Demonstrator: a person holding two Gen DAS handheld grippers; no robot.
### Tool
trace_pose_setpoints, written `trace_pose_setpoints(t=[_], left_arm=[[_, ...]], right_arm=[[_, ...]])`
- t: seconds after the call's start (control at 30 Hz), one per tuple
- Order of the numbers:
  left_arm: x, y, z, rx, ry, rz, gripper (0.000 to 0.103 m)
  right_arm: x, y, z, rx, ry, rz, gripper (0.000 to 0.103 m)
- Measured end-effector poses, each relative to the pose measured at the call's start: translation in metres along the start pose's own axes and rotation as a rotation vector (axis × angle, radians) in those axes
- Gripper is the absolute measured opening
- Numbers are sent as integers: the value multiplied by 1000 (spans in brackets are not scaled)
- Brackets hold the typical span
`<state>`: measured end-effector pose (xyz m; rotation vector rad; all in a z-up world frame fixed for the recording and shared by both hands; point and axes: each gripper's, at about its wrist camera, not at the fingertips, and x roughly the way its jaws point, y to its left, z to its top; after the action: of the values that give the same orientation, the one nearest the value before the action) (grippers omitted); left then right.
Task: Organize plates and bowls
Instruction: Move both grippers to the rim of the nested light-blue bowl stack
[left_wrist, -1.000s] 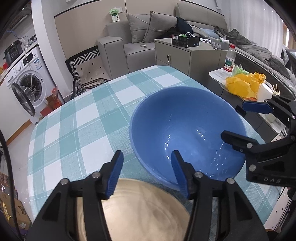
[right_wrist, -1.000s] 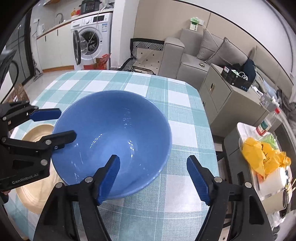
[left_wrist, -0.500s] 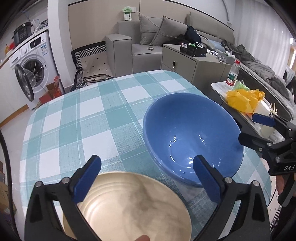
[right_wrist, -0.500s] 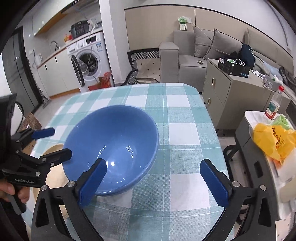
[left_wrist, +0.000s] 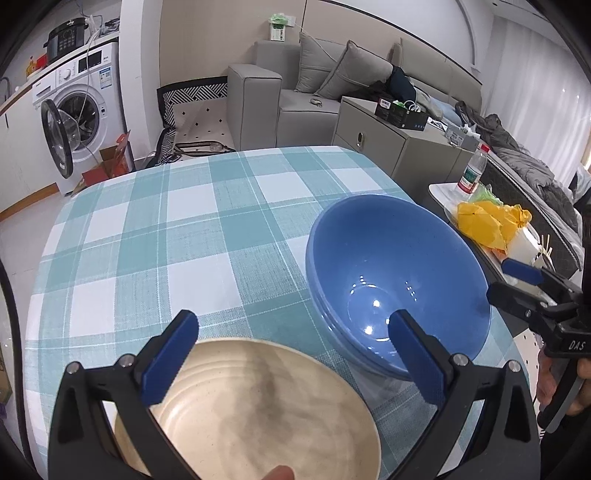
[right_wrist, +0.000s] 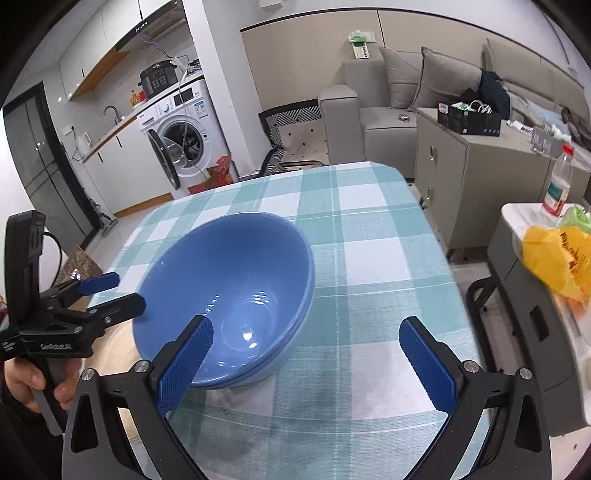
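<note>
Right wrist: blue bowls (right_wrist: 236, 295) upright, nested.

Your left gripper (left_wrist: 293, 356) and right gripper (right_wrist: 304, 363) share a black frame, silver screws at the finger joints and blue textured pads (right_wrist: 184, 363). White lettering marks each body, and your bare hand (right_wrist: 26, 380) wraps a grey trigger.
</note>
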<state>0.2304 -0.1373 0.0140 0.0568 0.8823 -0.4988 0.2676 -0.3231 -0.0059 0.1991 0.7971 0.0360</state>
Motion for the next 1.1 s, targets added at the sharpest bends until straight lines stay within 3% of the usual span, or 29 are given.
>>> trace_pose_setpoints(t=[0.33, 0.93, 1.03, 1.1], left_arm=[[11, 0, 5, -34, 8, -5, 103], [20, 1, 10, -39, -9, -4, 103], [23, 3, 10, -54, -10, 1, 102], [24, 4, 10, -56, -18, 0, 101]], right_arm=[[13, 2, -4, 23, 19, 77, 103], [34, 5, -4, 53, 59, 79, 102], [36, 4, -3, 70, 66, 88, 102], [37, 3, -2, 80, 68, 105, 96]])
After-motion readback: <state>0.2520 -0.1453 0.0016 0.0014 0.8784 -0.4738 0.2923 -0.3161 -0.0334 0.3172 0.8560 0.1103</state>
